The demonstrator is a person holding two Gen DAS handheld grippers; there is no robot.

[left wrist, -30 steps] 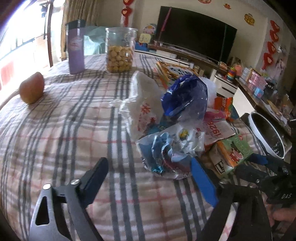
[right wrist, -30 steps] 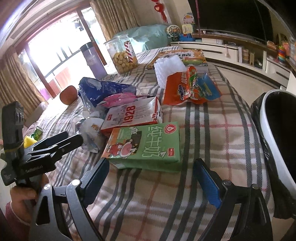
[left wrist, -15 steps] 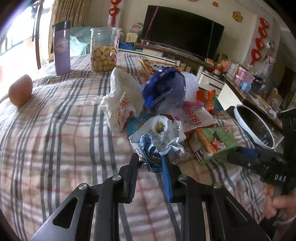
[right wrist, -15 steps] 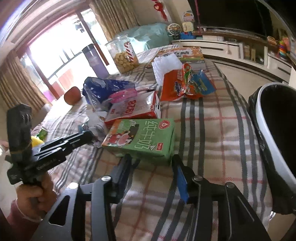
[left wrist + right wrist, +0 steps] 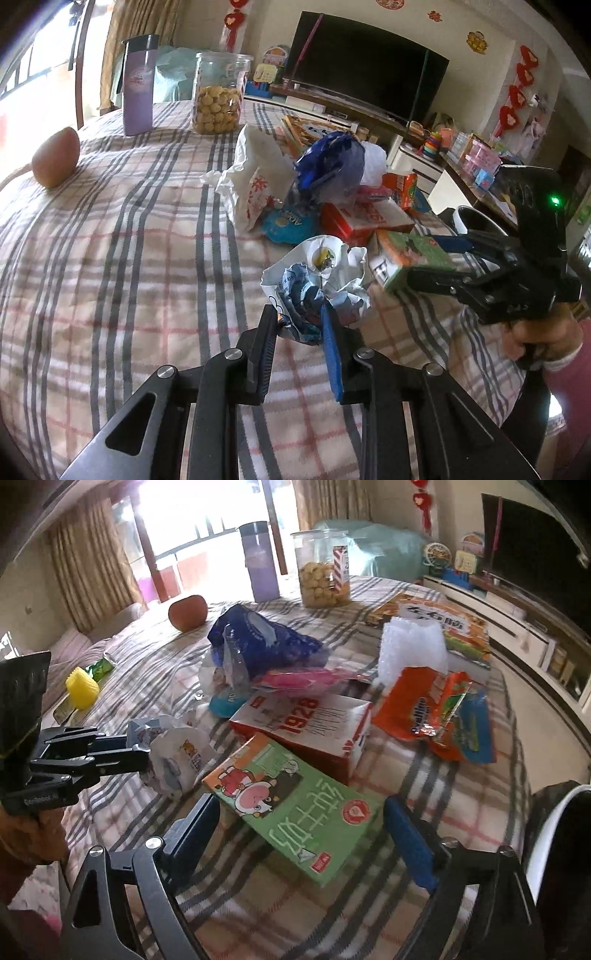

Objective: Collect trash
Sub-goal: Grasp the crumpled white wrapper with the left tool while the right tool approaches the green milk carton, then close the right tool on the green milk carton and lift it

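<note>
A crumpled white and blue wrapper [image 5: 321, 269] lies on the plaid tablecloth [image 5: 129, 240], and my left gripper [image 5: 299, 317] is shut on its near edge. That gripper [image 5: 142, 751] also shows at the left of the right wrist view, pinching the wrapper [image 5: 177, 760]. A green milk carton [image 5: 295, 805] lies between the fingers of my right gripper [image 5: 301, 812]. Its jaws are opening, and the pads stand just off the carton's sides. In the left wrist view the right gripper [image 5: 421, 258] straddles the carton [image 5: 410, 254].
A red "1928" box [image 5: 306, 723], a blue bag [image 5: 258, 642], an orange snack packet [image 5: 432, 709] and a white plastic bag [image 5: 255, 181] are piled behind. A cookie jar [image 5: 325, 572], purple flask [image 5: 260, 565] and apple [image 5: 187, 612] stand farther back. A bag-lined bin [image 5: 554, 830] sits right of the table.
My left gripper went from wide open to shut on the crumpled wrapper. My right gripper narrowed around the green carton, then widened again, and its view has rolled.
</note>
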